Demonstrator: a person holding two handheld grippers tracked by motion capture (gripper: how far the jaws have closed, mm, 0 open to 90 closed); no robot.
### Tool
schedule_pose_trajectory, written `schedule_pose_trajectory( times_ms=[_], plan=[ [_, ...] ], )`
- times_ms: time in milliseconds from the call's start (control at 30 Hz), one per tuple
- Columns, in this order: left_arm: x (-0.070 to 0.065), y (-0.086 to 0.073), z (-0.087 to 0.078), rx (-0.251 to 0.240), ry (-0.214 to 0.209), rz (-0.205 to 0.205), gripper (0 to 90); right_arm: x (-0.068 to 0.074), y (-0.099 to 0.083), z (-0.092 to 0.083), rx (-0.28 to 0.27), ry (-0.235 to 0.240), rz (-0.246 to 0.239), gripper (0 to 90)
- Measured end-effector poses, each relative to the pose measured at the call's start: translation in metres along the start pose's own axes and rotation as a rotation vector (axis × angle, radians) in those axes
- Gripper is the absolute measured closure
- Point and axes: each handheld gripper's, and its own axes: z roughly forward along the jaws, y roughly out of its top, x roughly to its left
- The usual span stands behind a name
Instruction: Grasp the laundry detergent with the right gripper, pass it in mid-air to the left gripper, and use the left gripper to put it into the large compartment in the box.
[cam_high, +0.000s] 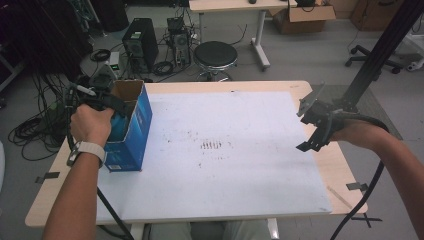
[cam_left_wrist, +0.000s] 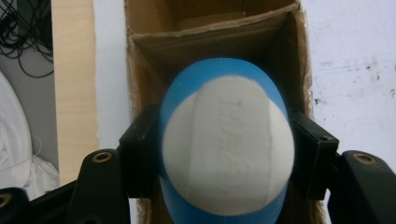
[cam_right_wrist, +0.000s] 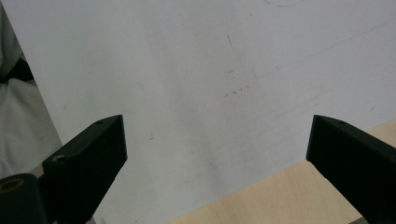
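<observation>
The blue and white ball (cam_left_wrist: 226, 144) sits clamped between the jaws of your left gripper (cam_left_wrist: 227, 154), pads pressing its sides, and it hangs right over the open mouth of the blue cardboard box (cam_high: 131, 127), with the brown inner walls of the box (cam_left_wrist: 210, 37) directly beneath and beyond it. From above, your left hand (cam_high: 91, 124) is held at the near end of that box, which stands at the left edge of the white mat (cam_high: 220, 150) on the wooden table (cam_high: 345, 170). By the look of it, the carry is done and the ball is lined up with the opening; what remains is to ease it lower into the cavity, spread the jaws so it drops clear, and lift out without catching the cardboard rim. Whether the ball has already passed below the rim you cannot tell from these pictures. Your right gripper (cam_high: 312, 125) hangs over the right side of the mat, well apart from the box, its jaws spread wide with nothing between them, over bare mat and a strip of table edge (cam_right_wrist: 280, 196)
</observation>
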Motion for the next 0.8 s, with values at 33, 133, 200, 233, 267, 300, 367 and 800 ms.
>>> schedule_pose_trajectory(
  times_ms=[33, 133, 200, 233, 267, 300, 367, 800],
  plan=[
    [0.000, -0.001, 0.002, 0.006, 0.000, 0.002, 38.1, 0.000, 0.000, 0.000, -0.001, 0.001, 0.000, 4.9],
    [-0.001, -0.002, 0.009, 0.015, 0.000, 0.003, 38.1, 0.000, -0.001, 0.002, 0.001, 0.003, 0.003, 5.0],
    [-0.001, -0.003, 0.011, 0.019, 0.001, 0.004, 38.1, 0.000, -0.002, 0.002, 0.001, 0.004, 0.004, 4.9],
    [-0.002, -0.003, 0.013, 0.022, 0.000, 0.003, 38.1, 0.000, -0.002, 0.002, 0.002, 0.004, 0.006, 5.0],
    [-0.002, -0.004, 0.015, 0.027, 0.002, 0.005, 38.1, 0.000, -0.002, 0.002, 0.001, 0.004, 0.006, 4.9],
    [-0.002, -0.004, 0.016, 0.028, 0.002, 0.003, 38.1, 0.000, -0.002, 0.002, 0.001, 0.005, 0.007, 4.9],
    [-0.002, -0.004, 0.019, 0.040, 0.004, 0.012, 38.1, 0.000, -0.001, 0.002, 0.002, 0.005, 0.002, 5.0],
    [0.000, -0.006, 0.026, 0.046, -0.010, 0.010, 38.0, 0.000, 0.000, 0.004, -0.001, 0.011, 0.006, 5.0]
  ],
)
